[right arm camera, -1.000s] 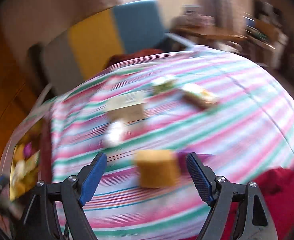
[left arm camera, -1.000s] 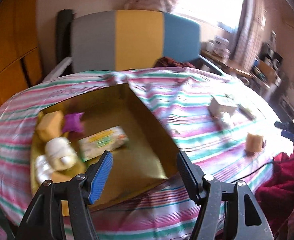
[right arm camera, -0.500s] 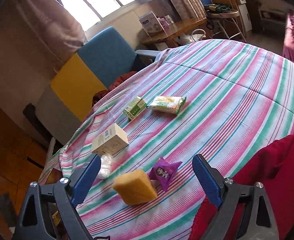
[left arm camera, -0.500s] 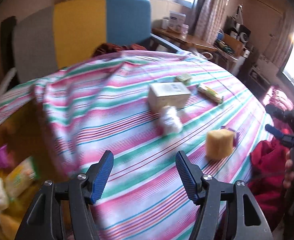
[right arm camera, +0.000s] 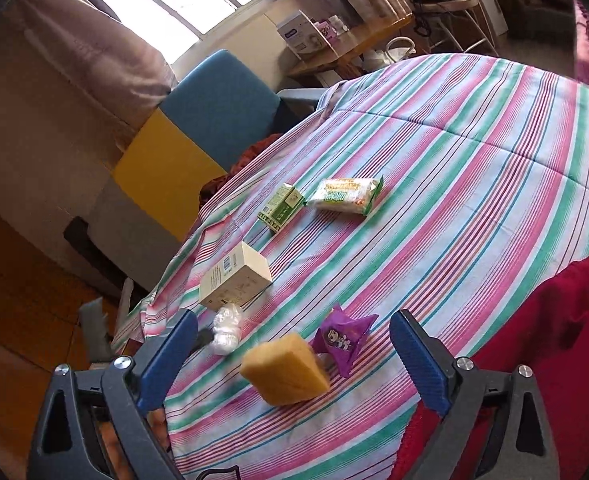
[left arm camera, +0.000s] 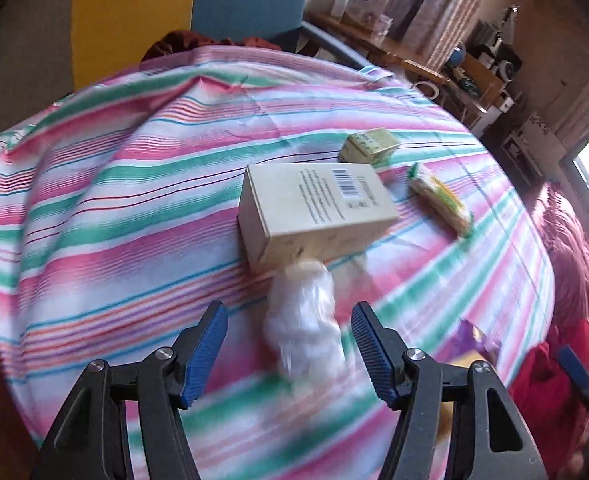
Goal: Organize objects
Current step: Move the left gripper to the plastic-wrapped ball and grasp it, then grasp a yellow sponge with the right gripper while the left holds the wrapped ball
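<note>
Crinkled clear plastic wraps a small white bundle that lies on the striped tablecloth, directly between the spread blue pads of the left gripper. The jaws stand wide apart and hold nothing; the bundle sits in the gap without touching either pad. Just beyond it, touching or nearly touching its far end, is a cream cardboard box with a barcode on top. Farther ahead and to the right lie a small green carton and a green-edged snack packet.

The right gripper is also wide open and empty. Between its pads lies a yellow sponge block, and a purple wrapper sits just beyond the sponge, toward the right pad. The same bundle appears near its left pad, with the box behind it.

The step in hand looks like picking up loose items for sorting, with the left tool lined up on the bundle. The next move probably calls for lowering the jaws around it and closing gently, since soft plastic will likely squash or slip.

The bundle is blurred in the left view, so its contents cannot be made out. No container for the sorted items shows in either view. The right tool appears in the left view only as a blue sliver at the right edge.
</note>
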`<state>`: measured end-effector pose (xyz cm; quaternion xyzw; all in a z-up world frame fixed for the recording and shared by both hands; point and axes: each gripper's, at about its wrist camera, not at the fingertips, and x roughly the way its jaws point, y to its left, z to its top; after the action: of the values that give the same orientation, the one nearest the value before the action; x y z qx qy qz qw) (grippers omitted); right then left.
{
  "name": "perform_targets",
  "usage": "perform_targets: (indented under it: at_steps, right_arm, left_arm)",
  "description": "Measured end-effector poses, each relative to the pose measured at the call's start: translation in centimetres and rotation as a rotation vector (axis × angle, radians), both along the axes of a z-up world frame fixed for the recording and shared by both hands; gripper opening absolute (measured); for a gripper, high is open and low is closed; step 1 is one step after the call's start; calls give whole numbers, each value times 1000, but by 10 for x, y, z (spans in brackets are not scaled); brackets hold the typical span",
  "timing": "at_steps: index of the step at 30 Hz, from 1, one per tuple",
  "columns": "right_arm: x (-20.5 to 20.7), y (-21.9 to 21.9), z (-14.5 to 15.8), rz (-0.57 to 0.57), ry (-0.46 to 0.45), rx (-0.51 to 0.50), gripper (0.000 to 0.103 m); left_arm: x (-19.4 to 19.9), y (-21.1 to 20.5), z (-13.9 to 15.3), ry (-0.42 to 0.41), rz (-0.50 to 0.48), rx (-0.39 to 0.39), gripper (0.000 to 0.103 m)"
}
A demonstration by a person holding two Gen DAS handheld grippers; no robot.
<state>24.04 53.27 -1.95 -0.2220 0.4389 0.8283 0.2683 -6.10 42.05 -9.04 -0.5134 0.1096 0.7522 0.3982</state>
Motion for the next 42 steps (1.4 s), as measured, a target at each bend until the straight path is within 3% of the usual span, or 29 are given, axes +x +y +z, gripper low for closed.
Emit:
perform_targets:
  at_steps: [3,4,5,6,21,36,39,42]
  right_arm:
    - [-2,0,-1,10,-9,-6,98]
    - [-3,0,-2,13,-10,-7,98]
    - [-3,0,-2,11,-12,-7,98]
    - [-3,0,-2,9,-13,-7,98]
    - [-6,5,-6,-6,-49,-24,98]
    - [-20,6,-13,37,-135,-54,98]
    - [-28,-3,-9,118,-138,-19,98]
    - [-45,-22,-2,209,-198,70,98]
  left_arm:
    - [-6,15,-14,19,-5,-42,61]
    - [-6,16,-17,33,-9,-48,52]
    - [-5,14,-16,65,-12,-45,33]
    - [-3,11,-17,92,-19,-45,30]
    - [75,-98,-19,277,-7,24,31]
    - [80,-102,-22,301,-15,57,32]
    - [79,-103,-23,295,-15,66,33]
    - [77,-104,-23,285,-13,76,33]
